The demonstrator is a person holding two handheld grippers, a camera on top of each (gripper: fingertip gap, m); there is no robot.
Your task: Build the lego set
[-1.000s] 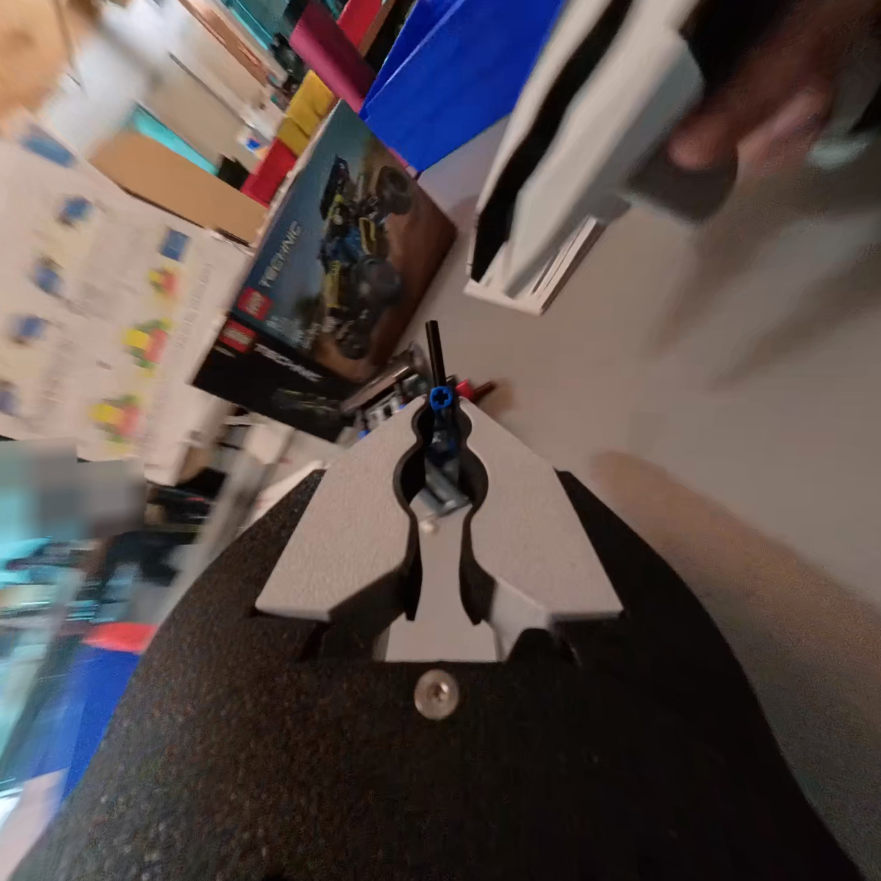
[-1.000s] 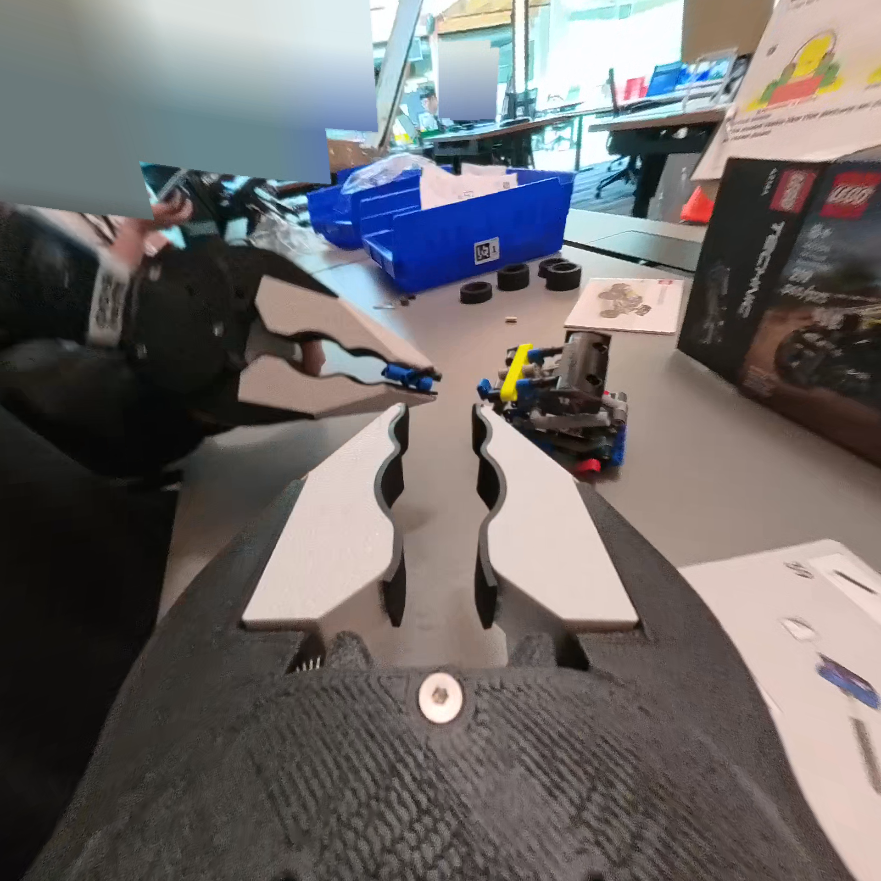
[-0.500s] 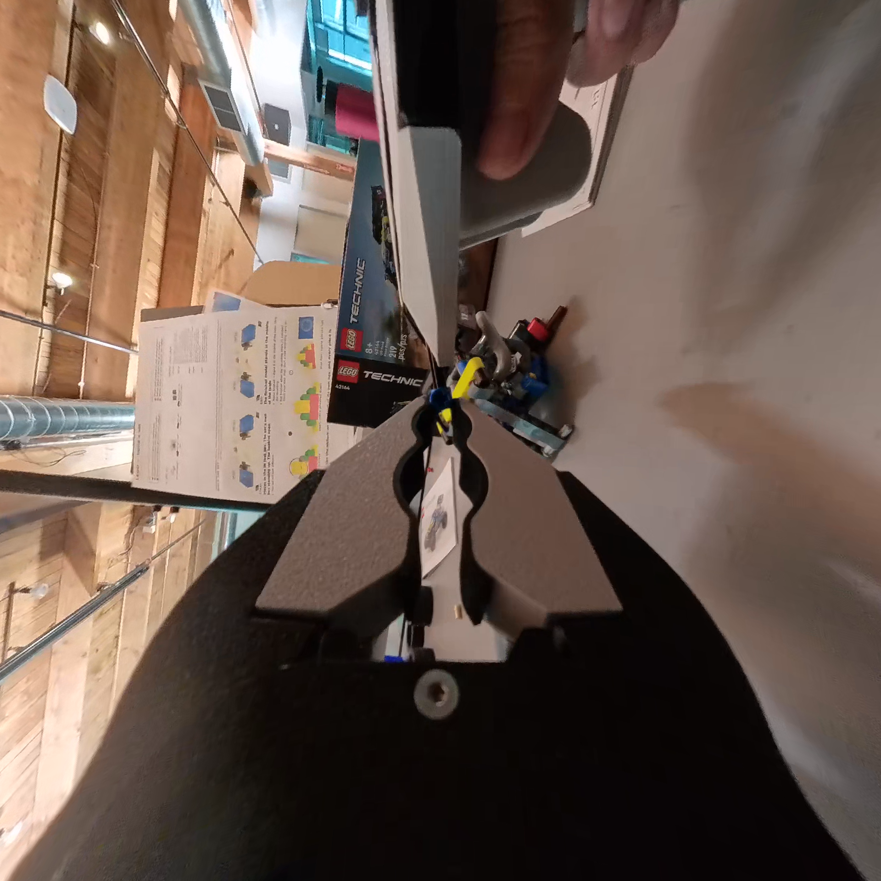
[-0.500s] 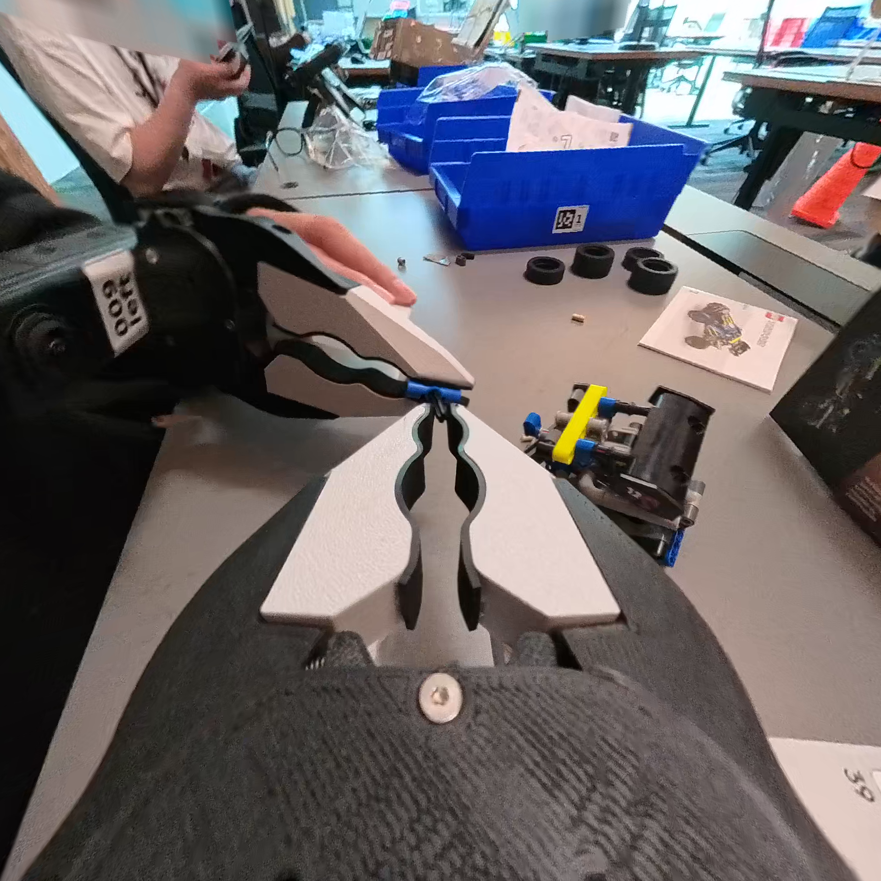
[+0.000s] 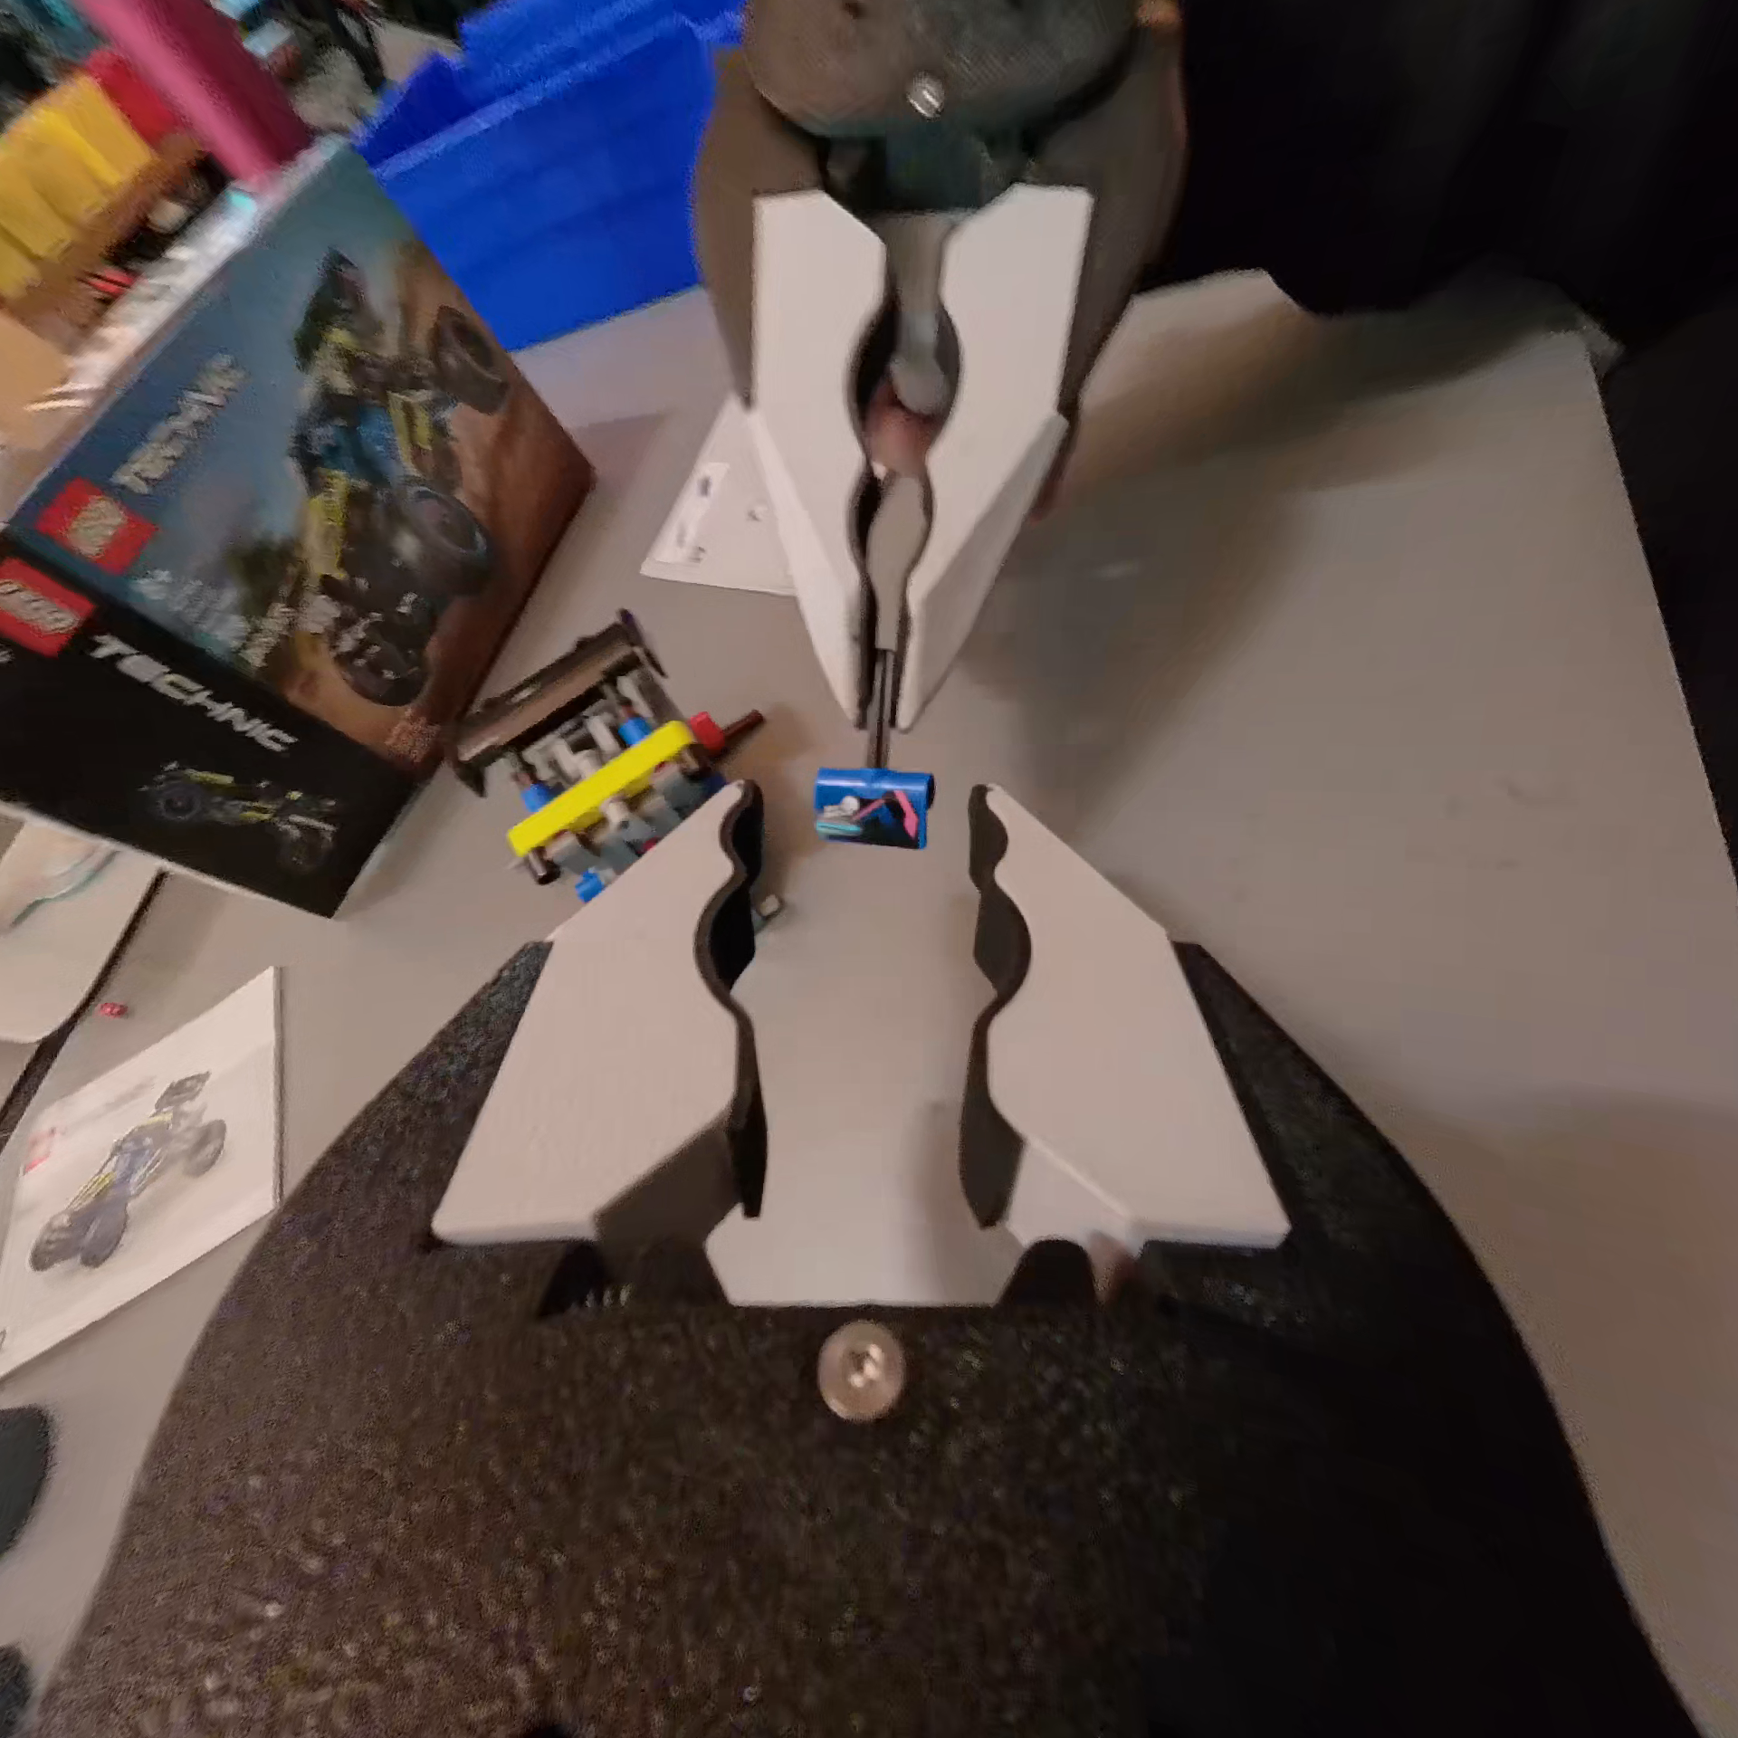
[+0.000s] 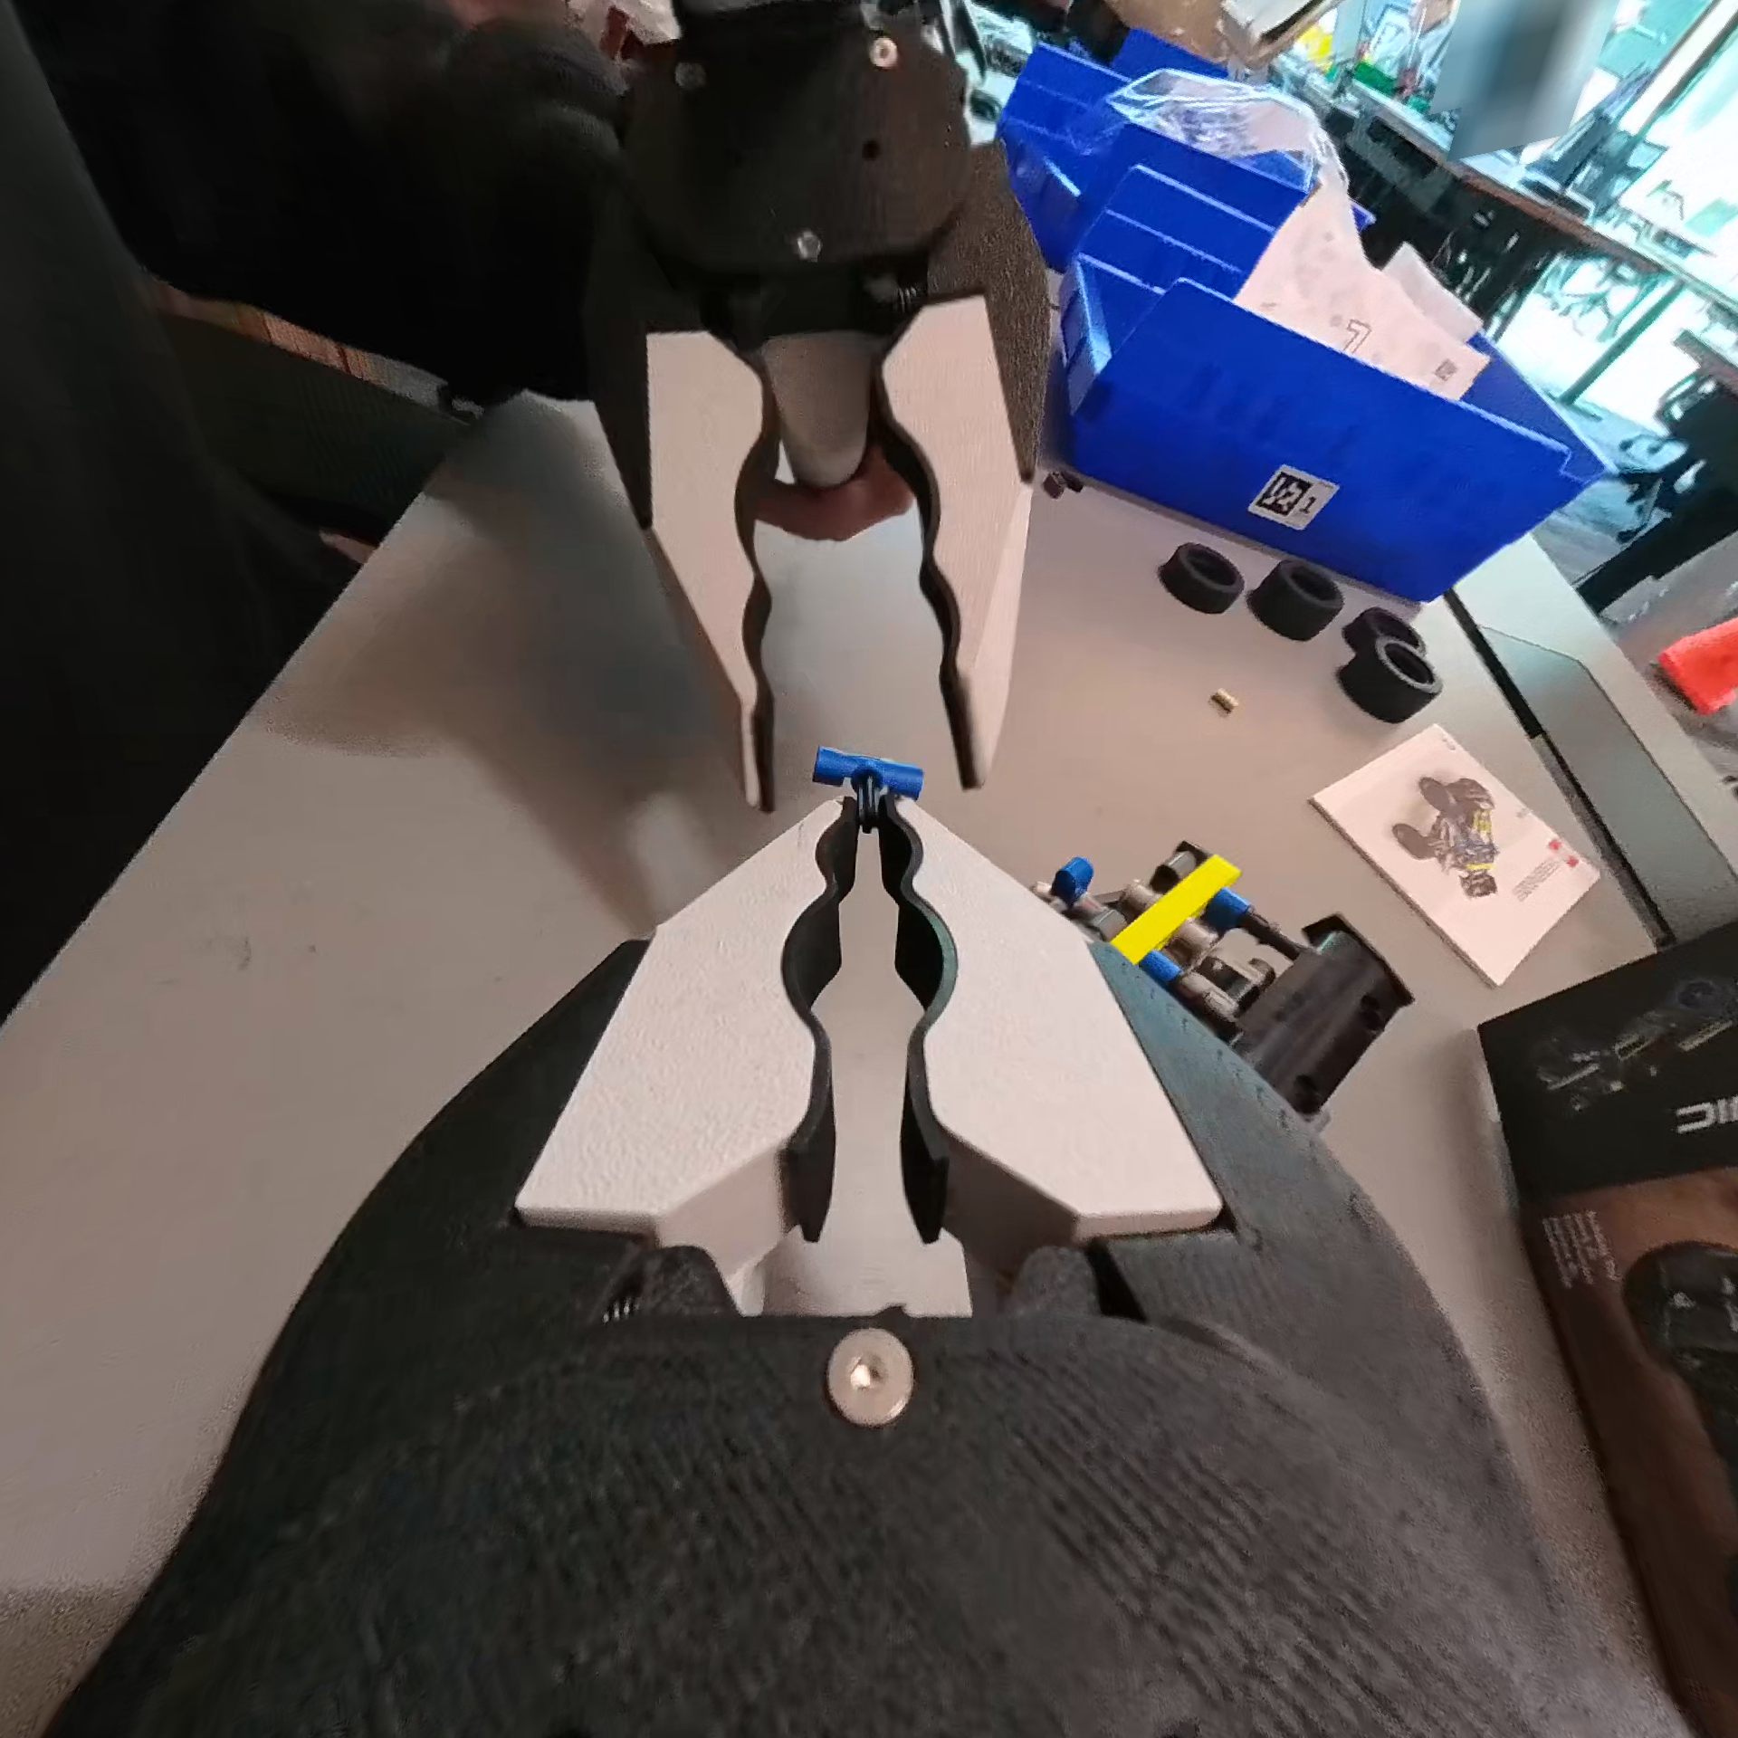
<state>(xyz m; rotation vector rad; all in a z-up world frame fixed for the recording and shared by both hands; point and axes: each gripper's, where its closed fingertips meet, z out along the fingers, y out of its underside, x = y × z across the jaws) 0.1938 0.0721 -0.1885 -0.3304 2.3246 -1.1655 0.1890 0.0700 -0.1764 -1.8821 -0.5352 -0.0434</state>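
Note:
My right gripper (image 6: 870, 820) is shut on a thin black axle (image 5: 880, 724) that carries a small blue connector piece (image 6: 867, 771) at its end. It holds this above the grey table (image 6: 470, 846). In the left wrist view the right gripper (image 5: 879, 710) comes in from the top, with the blue piece (image 5: 875, 809) hanging below its tips. My left gripper (image 5: 861, 818) is open. The blue piece stands between its fingertips (image 5: 738, 818) without touching them. The left gripper also shows in the right wrist view (image 6: 861, 781), facing mine. The partly built model (image 5: 602, 781) with a yellow beam lies on the table.
The set's box (image 5: 263, 489) stands left of the model and also shows in the right wrist view (image 6: 1646, 1223). Blue bins (image 6: 1317, 442), several black tyres (image 6: 1298, 602) and a booklet (image 6: 1453, 865) lie beyond. Another leaflet (image 5: 122, 1166) lies at the lower left. Only a small space, under 4 cm, lies between the two pairs of fingers.
The left gripper held the blue piece with its axle. The right gripper closed on the axle, then the left opened and let go, so the piece passed to the right gripper.

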